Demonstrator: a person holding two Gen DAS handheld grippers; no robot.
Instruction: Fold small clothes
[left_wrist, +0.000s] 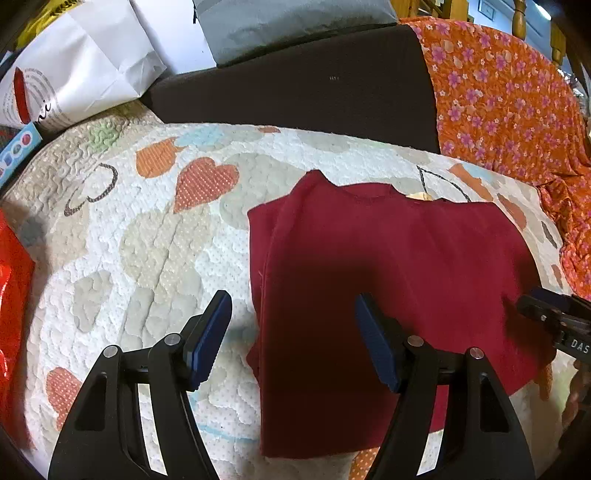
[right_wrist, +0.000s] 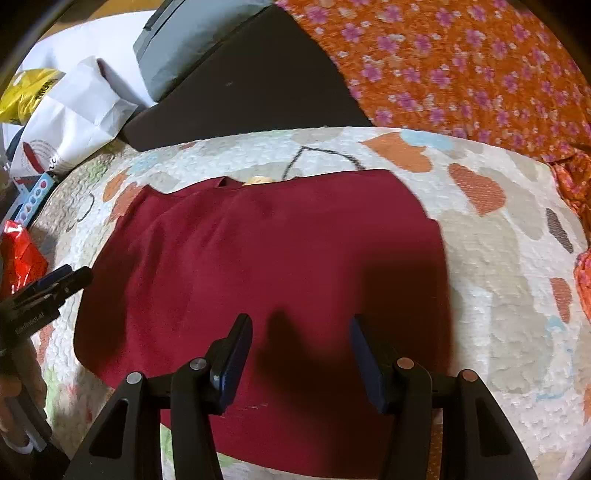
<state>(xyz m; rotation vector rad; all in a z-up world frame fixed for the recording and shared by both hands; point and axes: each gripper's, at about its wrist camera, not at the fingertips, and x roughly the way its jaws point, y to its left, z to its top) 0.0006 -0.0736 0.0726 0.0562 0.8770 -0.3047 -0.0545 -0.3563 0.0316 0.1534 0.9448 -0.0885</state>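
Note:
A dark red small garment (left_wrist: 388, 266) lies flat, partly folded, on a quilted heart-patterned cover (left_wrist: 147, 229); its neckline points away from me. It also shows in the right wrist view (right_wrist: 277, 251). My left gripper (left_wrist: 293, 317) is open and empty, hovering over the garment's left edge. My right gripper (right_wrist: 301, 339) is open and empty over the garment's near middle. The right gripper's tip shows at the right edge of the left wrist view (left_wrist: 546, 310); the left gripper's tip shows at the left edge of the right wrist view (right_wrist: 62, 282).
An orange flowered cloth (left_wrist: 509, 103) drapes at the back right. A dark cushion (left_wrist: 295, 96) lies behind the cover. White paper bags (left_wrist: 85, 62) and a red plastic bag (left_wrist: 11, 306) sit at the left.

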